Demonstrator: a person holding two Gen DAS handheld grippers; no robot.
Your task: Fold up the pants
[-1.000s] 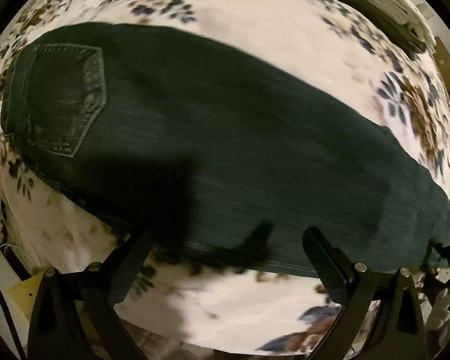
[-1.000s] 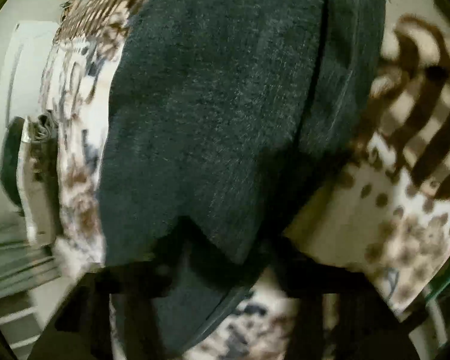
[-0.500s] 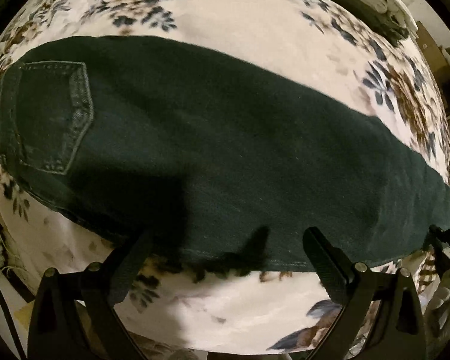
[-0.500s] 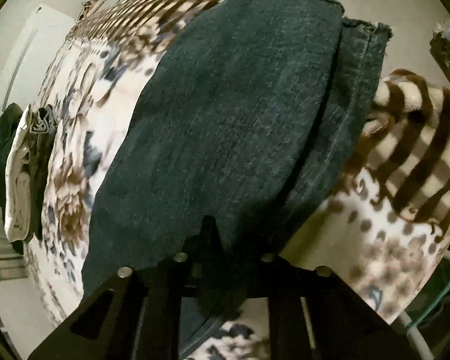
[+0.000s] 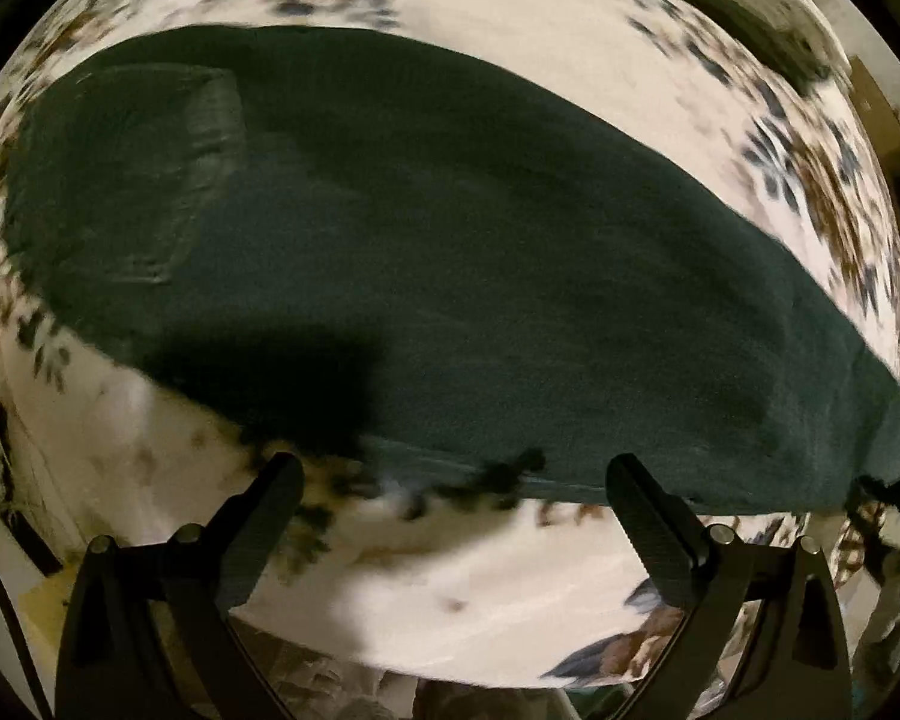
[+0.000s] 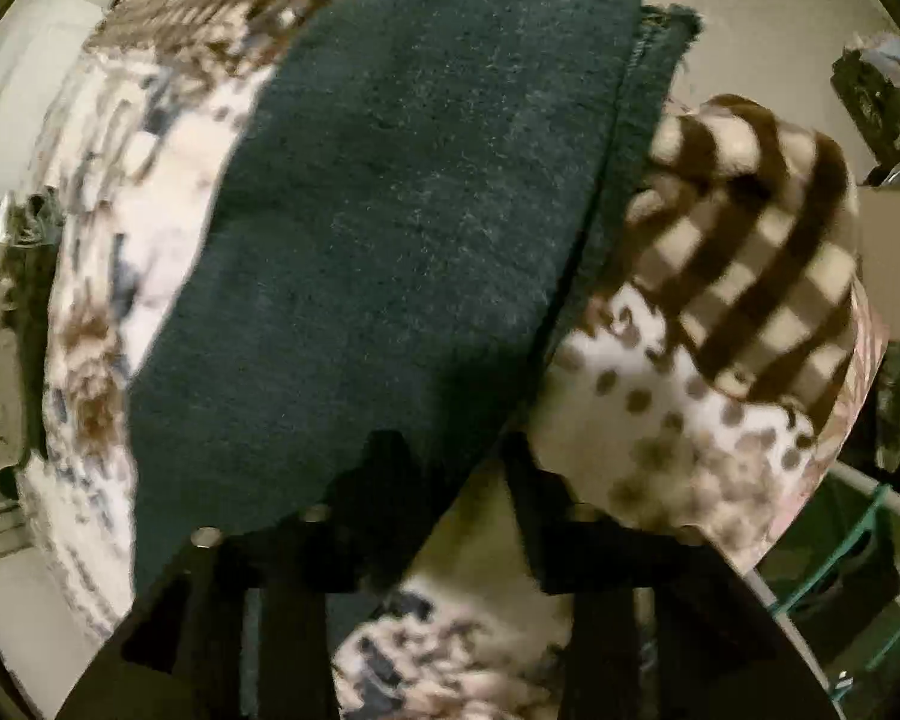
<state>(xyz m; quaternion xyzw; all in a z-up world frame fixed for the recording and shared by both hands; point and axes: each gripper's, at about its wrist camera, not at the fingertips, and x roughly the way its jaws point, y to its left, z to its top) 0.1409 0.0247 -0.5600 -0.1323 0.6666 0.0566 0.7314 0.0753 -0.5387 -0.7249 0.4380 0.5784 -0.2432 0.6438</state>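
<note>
- Pants (image 5: pixel 450 264): dark denim, already folded lengthwise, lying flat across the floral blanket (image 5: pixel 480 588), back pocket (image 5: pixel 144 174) towards the left in the left wrist view.
- Left gripper (image 5: pixel 453 495): spread wide, holding nothing, hovering just off the near long edge of the denim.
- Right gripper (image 6: pixel 450 468): down by one end of the legs, fingers part open. Looks like one finger is under the cloth and the other out over the blanket, but honestly can't tell if anything is actually pinched, too dark and blurry there.
- Risk: two leg layers already sit offset at the far hem (image 6: pixel 660 42), so lifting only the top layer probably drags them further apart and gives a crooked fold.
- Also risky: heavy stiff denim on fuzzy fleece, likely to snag the blanket or slip from a shallow pinch.
- Textures: denim coarse and speckled, with a stitched hem; blanket soft and plush; brown checked fleece (image 6: pixel 762 252) bunched right beside the legs.
</note>
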